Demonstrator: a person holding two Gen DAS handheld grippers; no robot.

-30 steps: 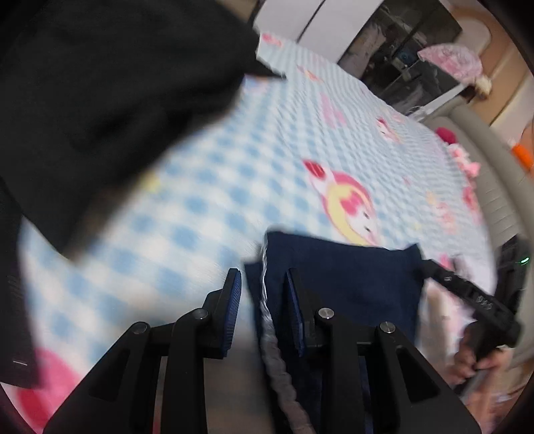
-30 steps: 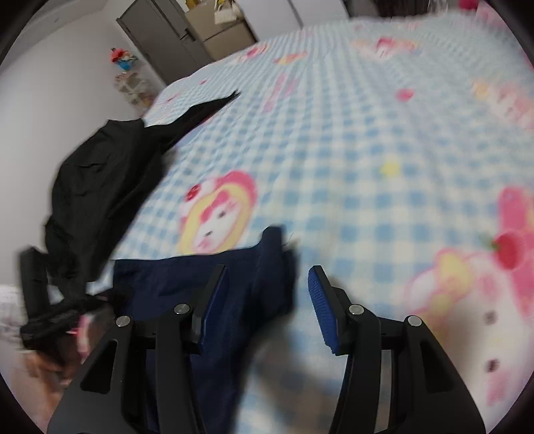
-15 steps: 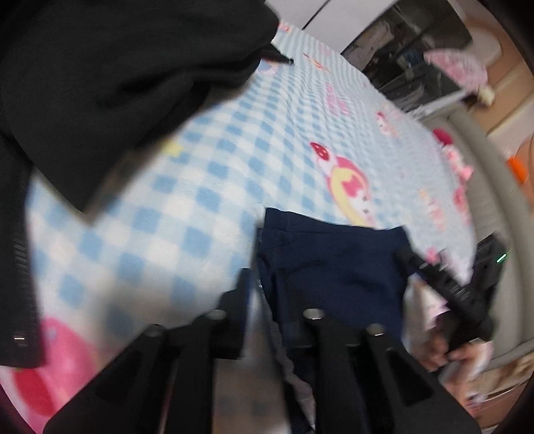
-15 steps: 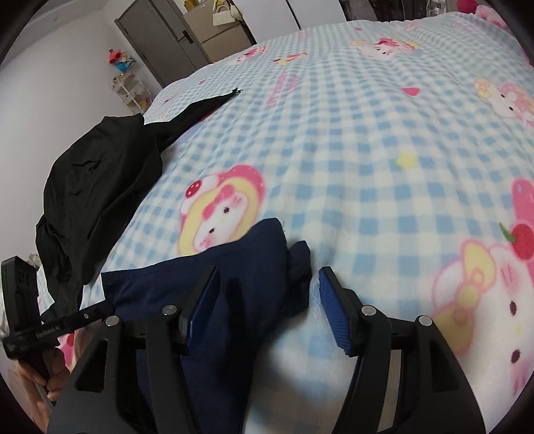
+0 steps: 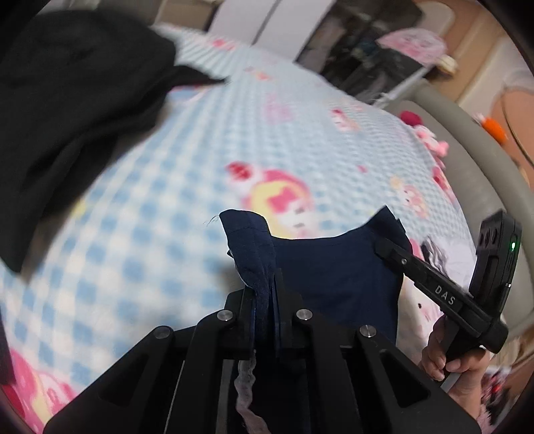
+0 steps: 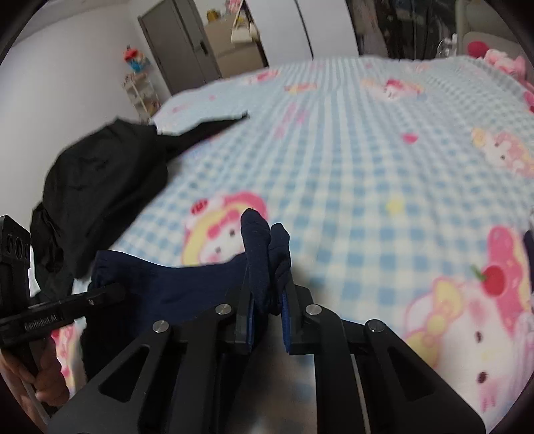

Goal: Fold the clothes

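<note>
Left gripper [image 5: 263, 293] clenched on one bunched corner of the dark navy cloth garment [image 5: 337, 270]; right gripper [image 6: 267, 297] clenched on the other corner. Garment hangs stretched between the two, near edge of the blue-and-white checked cartoon-print bedspread [image 6: 350, 160]. Crumpled black garment [image 6: 100, 187] lies far left on the bedspread, apart.

Home bedroom. Bed [image 6: 350, 140] under a blue-checked blanket printed with pink cartoon figures; plush toys [image 5: 430, 138] at its edge. Grey door [image 6: 173, 46], white wardrobe panels [image 6: 320, 26] and a small toy-topped shelf [image 6: 142, 90] along the far wall.
</note>
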